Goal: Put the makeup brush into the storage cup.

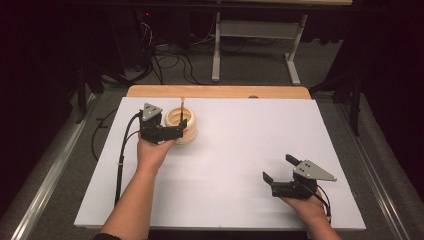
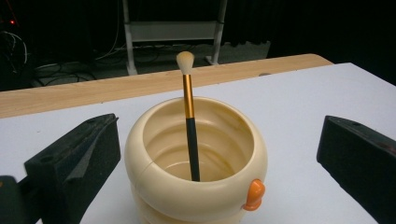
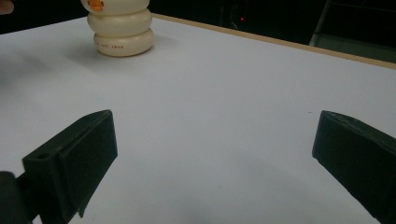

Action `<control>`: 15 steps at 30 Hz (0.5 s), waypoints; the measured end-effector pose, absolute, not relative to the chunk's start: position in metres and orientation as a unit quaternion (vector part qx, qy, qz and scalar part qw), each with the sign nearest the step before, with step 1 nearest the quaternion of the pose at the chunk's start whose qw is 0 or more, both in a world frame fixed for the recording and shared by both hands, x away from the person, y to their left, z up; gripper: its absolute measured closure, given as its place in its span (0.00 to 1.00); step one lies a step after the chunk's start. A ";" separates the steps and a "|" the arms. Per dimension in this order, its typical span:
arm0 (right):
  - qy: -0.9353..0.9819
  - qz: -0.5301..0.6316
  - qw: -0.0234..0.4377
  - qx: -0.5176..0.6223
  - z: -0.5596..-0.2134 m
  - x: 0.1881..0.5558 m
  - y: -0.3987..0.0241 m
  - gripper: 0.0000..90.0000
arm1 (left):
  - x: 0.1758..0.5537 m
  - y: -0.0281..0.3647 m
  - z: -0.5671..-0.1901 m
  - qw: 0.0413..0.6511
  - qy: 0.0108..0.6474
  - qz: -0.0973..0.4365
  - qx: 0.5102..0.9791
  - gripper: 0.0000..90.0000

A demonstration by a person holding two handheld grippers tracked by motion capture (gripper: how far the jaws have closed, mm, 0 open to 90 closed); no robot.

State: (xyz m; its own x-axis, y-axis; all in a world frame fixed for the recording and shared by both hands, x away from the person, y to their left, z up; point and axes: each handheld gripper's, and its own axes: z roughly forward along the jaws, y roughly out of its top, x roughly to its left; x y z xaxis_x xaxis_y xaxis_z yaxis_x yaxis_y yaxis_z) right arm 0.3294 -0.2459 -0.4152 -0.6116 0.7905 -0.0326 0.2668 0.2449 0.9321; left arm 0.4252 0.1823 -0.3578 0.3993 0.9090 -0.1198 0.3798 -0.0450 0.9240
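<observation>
A cream ribbed pot [image 1: 191, 131] with a small orange knob [image 2: 254, 193] stands on the white sheet at the far left. A makeup brush [image 2: 189, 112] with a black and gold handle and pale bristles stands upright inside it. My left gripper [image 1: 180, 128] is open at the pot's near side, with one jaw on each side of the pot [image 2: 196, 154] and neither touching it. My right gripper [image 1: 278, 167] is open over bare sheet at the near right, nothing between its jaws. In the right gripper view the pot [image 3: 122, 28] sits far off at the top left.
A white sheet [image 1: 240, 150] covers most of the wooden table, whose bare edge [image 1: 220, 91] shows at the back. Beyond it are dark floor, cables [image 1: 170, 62] and a white table frame [image 1: 255, 45]. Metal rails run along both sides.
</observation>
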 end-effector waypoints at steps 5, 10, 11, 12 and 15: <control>0.745 0.501 0.263 0.353 -0.415 0.329 -0.246 0.01 | 0.422 0.182 -0.360 0.502 0.479 0.261 0.671 0.02; 0.746 0.501 0.263 0.352 -0.415 0.329 -0.245 0.01 | 0.418 0.183 -0.365 0.498 0.482 0.259 0.673 0.03; 0.746 0.501 0.263 0.352 -0.415 0.329 -0.245 0.01 | 0.417 0.183 -0.365 0.495 0.482 0.259 0.675 0.03; 0.745 0.502 0.263 0.351 -0.415 0.330 -0.245 0.01 | 0.416 0.183 -0.366 0.495 0.481 0.261 0.675 0.03; 0.747 0.499 0.264 0.352 -0.415 0.329 -0.245 0.01 | 0.414 0.185 -0.367 0.504 0.486 0.254 0.667 0.03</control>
